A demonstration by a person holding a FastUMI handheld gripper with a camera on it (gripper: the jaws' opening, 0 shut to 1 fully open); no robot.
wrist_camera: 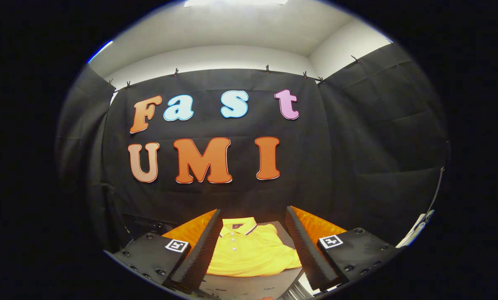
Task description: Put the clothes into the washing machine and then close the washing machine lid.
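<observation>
My tongs stand wide apart, holding nothing, and I see both fingers reaching forward with a broad gap between them. In that gap, a little beyond and below the tips, a yellow polo shirt lies folded flat on the grey tabletop, collar and buttons facing up. The black cloth wall hangs behind it.

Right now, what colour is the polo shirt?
Yellow; the polo shirt shows best in the gripper view, between the open tool's fingers.
</observation>
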